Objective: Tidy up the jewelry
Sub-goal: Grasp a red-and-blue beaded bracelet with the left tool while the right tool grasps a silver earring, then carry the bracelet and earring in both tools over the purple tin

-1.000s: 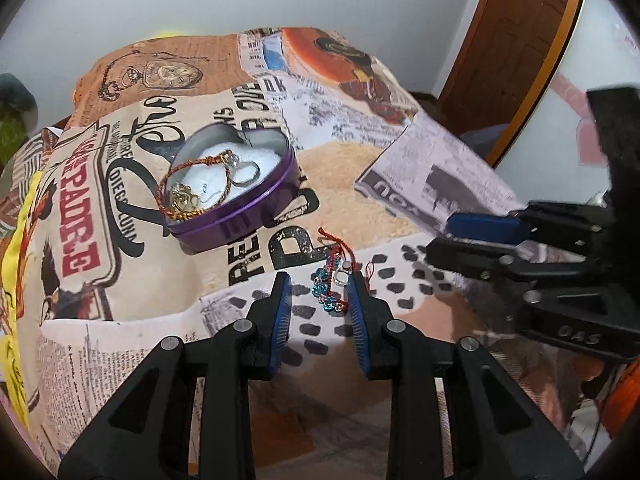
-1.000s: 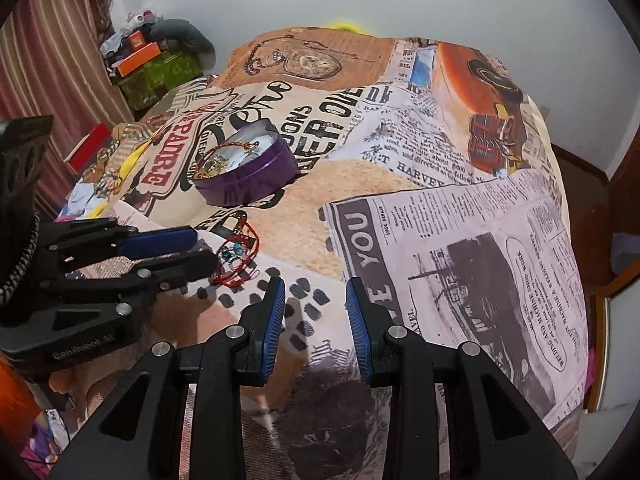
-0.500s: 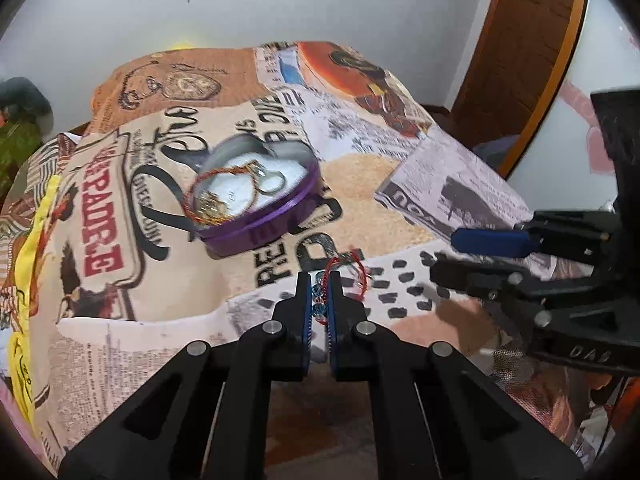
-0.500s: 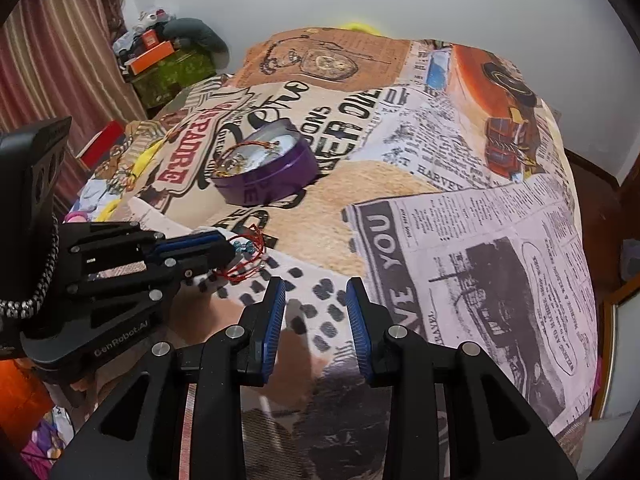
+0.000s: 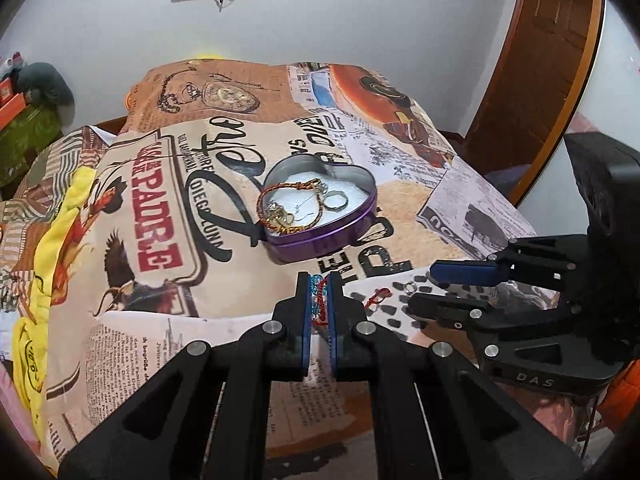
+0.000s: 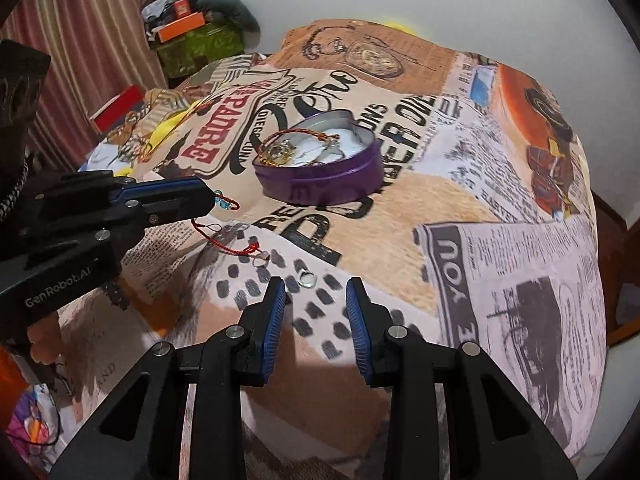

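Note:
A purple heart-shaped tin [image 5: 340,236] [image 6: 320,184] sits open on the printed blanket, holding gold chains, a braided bangle and a ring. My left gripper [image 5: 319,280] [image 6: 208,200] is shut on a red cord bracelet with blue beads [image 5: 318,296] [image 6: 224,202]; it is lifted above the blanket, its red cord end [image 6: 228,246] trailing down. A small silver ring [image 5: 408,288] [image 6: 307,279] lies on the blanket just ahead of my right gripper [image 6: 316,284], which is open and empty.
The blanket [image 6: 480,208] covers a rounded bed that drops off at the right and front. Boxes and clutter [image 6: 188,36] stand at the far left by a curtain. A wooden door [image 5: 552,64] is at the right.
My left gripper closed on the beaded bracelet and lifted it off the blanket toward the tin. A silver ring that lay with it stays on the blanket. The right gripper stayed open.

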Demonstrator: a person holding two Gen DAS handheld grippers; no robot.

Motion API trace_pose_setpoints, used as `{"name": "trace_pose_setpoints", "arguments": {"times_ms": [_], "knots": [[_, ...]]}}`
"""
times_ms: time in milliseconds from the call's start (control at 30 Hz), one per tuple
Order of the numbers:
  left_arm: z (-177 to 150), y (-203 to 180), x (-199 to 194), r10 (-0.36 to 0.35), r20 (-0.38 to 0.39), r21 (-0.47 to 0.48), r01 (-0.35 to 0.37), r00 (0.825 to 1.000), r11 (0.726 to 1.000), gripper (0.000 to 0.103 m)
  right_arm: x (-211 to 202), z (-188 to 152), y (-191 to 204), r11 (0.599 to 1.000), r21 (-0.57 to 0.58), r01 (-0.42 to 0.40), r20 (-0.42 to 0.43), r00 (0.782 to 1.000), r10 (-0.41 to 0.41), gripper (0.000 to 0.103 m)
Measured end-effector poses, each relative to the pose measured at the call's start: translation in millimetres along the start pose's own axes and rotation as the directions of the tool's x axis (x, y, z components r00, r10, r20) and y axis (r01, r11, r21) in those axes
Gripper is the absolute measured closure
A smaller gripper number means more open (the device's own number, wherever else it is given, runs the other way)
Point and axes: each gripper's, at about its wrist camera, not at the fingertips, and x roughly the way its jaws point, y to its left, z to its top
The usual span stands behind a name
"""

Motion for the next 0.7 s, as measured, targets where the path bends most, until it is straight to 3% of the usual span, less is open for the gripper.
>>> {"name": "trace_pose_setpoints", "arguments": {"times_ms": [167, 300, 500, 700], "knots": [[-2.2, 1.7, 3.8, 0.001, -0.004, -0.007, -0.001, 1.000, 1.000, 0.098, 9.1, 3.5, 2.8, 1.000, -0.024, -0.002, -0.023, 1.000, 0.001, 0.076], [-2.1, 0.3, 2.7, 0.007, 0.002, -0.003, -0.007, 1.000, 1.000, 0.098, 13.1, 5.2, 5.0, 0.999, -0.042, -0.003, -0.034, 0.999, 0.001, 0.093], [4.3, -2.7, -9.5, 0.016, 0.029, 0.005, -0.016, 0.999, 1.000, 0.098, 8.2, 5.3, 5.1, 0.999, -0.044, 0.011, -0.022, 1.000, -0.012, 0.094], [18.4, -3.3, -24.8, 0.028, 0.069, 0.006, -0.029, 0.997, 1.000, 0.098, -16.2, 13.1, -1.7, 1.000, 0.003, 0.006, 0.046, 0.999, -0.006, 0.094]]}}
